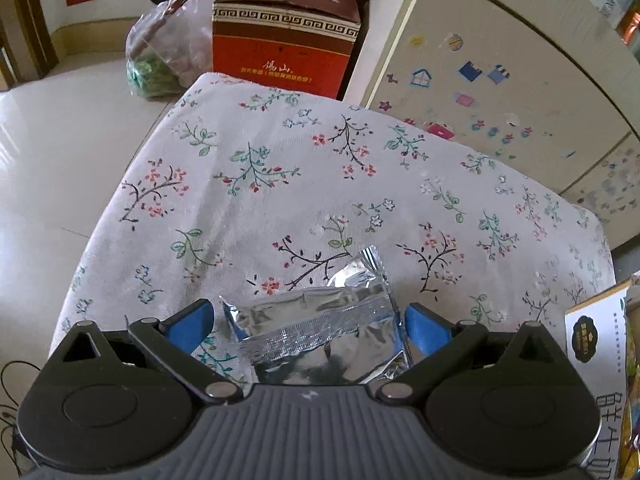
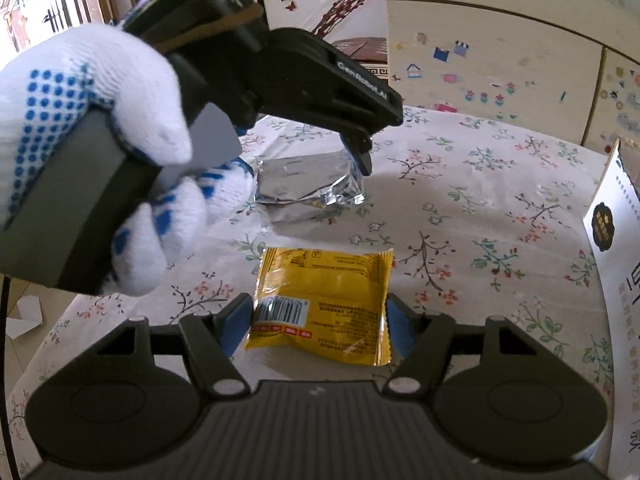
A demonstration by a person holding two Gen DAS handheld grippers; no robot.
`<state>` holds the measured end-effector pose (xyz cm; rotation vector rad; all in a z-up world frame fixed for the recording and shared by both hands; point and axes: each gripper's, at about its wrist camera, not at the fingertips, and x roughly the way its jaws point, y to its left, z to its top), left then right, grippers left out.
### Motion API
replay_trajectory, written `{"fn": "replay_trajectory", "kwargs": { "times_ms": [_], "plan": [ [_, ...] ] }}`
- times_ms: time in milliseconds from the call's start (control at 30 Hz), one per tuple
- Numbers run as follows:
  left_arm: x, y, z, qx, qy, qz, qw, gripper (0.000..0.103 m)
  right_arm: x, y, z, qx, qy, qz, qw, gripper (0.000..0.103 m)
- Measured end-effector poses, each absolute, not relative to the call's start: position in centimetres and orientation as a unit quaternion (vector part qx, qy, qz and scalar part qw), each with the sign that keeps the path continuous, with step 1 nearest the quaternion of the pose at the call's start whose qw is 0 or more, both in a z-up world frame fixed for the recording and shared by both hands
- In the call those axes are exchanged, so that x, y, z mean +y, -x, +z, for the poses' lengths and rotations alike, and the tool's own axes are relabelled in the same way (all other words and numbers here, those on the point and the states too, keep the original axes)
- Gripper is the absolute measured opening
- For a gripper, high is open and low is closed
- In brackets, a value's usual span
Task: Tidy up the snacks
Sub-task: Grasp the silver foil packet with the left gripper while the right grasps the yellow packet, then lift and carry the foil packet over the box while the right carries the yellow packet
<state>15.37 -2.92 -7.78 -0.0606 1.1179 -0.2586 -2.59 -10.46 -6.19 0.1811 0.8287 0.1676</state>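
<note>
Claws and both gape wide, straddling silver packet and yellow packet, contact unclear.

The gripper was black with blue finger pads and silver rivets; the hand wore a white, blue-dotted glove.

1. The foil packet lies on the table, near its middle.
2. The second packet lies on the table at 6 o'clock from the foil packet, apart from it.
3. A carton stands at the table's 3 o'clock edge.
4. A box and a bag sit beyond the far edge, the bag at 9 o'clock of the box.
5. A cabinet stands at 3 o'clock of the box.
</note>
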Motion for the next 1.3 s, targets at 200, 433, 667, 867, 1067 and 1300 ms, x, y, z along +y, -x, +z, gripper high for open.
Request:
{"fn": "replay_trajectory", "kwargs": {
  "times_ms": [200, 433, 667, 867, 1067, 1300],
  "plan": [
    [-4.5, -15.3, -8.2, 0.523, -0.003, -0.115, 0.845, 0.103, -10.7, 2.7, -6.1, 0.404, -0.084, 0.074, 0.908, 0.071],
    [-5.0, -14.2, -8.4, 0.502, -0.025, -0.116, 0.856, 0.099, -12.3, 2.9, -6.0, 0.416, -0.102, 0.05, 0.902, 0.07],
    [-3.4, -13.0, -7.4, 0.501, 0.03, -0.137, 0.854, 0.081, -14.9, 3.7, -4.9, 0.421, -0.154, 0.026, 0.894, 0.07],
    [-2.2, -10.9, -7.1, 0.506, 0.033, -0.126, 0.853, 0.081, -16.0, 4.8, -2.4, 0.414, -0.155, 0.027, 0.896, 0.07],
    [-1.2, -8.4, -4.9, 0.49, 0.044, -0.127, 0.861, 0.081, -17.2, 6.6, 0.1, 0.416, -0.167, 0.037, 0.893, 0.07],
    [-0.9, -4.9, -3.2, 0.47, 0.052, -0.141, 0.87, 0.081, -17.6, 9.4, 2.6, 0.413, -0.129, 0.071, 0.899, 0.07]
  ]
}}
